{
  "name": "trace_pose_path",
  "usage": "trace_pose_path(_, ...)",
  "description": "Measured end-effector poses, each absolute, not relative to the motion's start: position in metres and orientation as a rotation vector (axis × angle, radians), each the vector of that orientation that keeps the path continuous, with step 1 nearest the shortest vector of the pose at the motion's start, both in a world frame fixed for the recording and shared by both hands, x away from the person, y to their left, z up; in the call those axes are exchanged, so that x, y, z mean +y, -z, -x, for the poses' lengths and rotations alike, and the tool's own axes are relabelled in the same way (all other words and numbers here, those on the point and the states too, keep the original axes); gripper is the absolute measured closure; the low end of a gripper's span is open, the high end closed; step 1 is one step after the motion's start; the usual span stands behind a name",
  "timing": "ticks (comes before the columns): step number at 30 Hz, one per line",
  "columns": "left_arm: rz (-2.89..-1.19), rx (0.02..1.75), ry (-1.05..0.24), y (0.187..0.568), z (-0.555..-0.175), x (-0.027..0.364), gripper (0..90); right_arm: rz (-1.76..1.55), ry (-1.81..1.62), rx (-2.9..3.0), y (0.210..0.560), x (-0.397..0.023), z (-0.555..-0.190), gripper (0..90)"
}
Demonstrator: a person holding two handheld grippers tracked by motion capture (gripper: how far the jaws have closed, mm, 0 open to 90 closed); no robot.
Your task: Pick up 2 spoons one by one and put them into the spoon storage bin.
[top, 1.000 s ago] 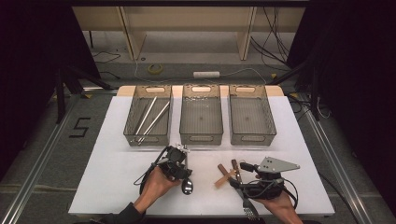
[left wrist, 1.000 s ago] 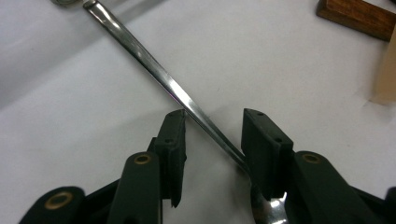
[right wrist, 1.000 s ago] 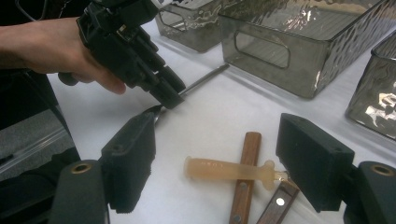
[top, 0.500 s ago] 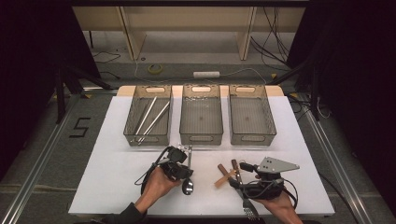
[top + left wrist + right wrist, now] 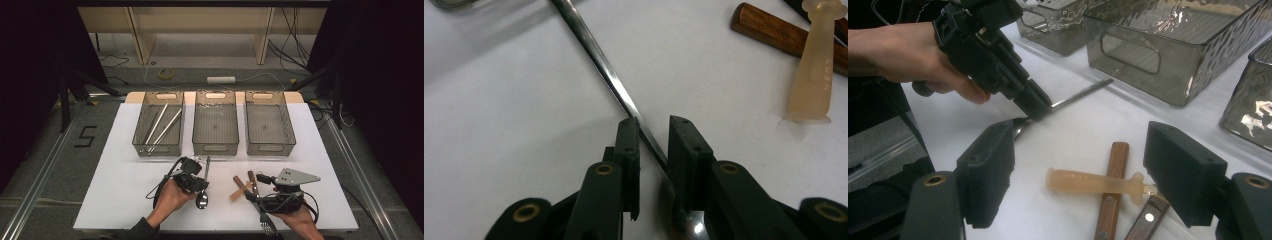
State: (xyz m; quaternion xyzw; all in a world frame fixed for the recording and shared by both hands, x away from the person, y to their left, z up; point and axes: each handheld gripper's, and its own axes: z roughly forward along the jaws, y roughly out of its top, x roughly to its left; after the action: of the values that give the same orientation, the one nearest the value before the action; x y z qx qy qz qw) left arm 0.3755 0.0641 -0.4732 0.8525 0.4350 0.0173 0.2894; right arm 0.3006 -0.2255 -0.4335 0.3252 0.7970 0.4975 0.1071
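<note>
Left gripper (image 5: 200, 176): low over the white table (image 5: 120, 200), near the front edge, in front of the left and middle baskets. Jaws narrowed to a slim gap after closing further just now, with the handle of a spoon (image 5: 203, 187) running between them. In the left gripper view, handle close against one pad, a sliver of space at the other — firm clamping cannot be told. Spoon (image 5: 624, 97) flat on the table, bowl toward the person, handle pointing toward the middle basket (image 5: 215, 127).

Right gripper (image 5: 260, 187): low over the table at the right, jaws spread wide (nothing between the pads). Ahead of it, in the right gripper view — a pale amber plastic piece (image 5: 1093, 181) lying across a wooden handle (image 5: 1112, 192).

Left basket (image 5: 159, 129): two metal rods inside, laid at a slant.
</note>
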Motion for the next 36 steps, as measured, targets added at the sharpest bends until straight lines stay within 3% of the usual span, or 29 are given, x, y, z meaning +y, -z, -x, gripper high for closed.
trace_pose_path(9, -2.297, 1.141, -0.079, 0.472, -0.374, 0.057, 78.5, -0.955, -1.465, 2.348, 0.434, -0.225, -0.301, 29.5)
trace_pose_path(17, -2.374, 1.129, -0.131, 0.471, -0.373, 0.046, 67.7, -0.959, -1.465, 2.351, 0.434, -0.225, -0.302, 29.5)
trace_pose_path(22, -2.389, 1.126, -0.169, 0.471, -0.373, 0.047, 79.2, -0.959, -1.468, 2.345, 0.433, -0.225, -0.301, 29.5)
trace_pose_path(36, -2.382, 1.117, -0.145, 0.471, -0.375, 0.048, 84.4, -0.956, -1.466, 2.346, 0.433, -0.226, -0.301, 29.5)
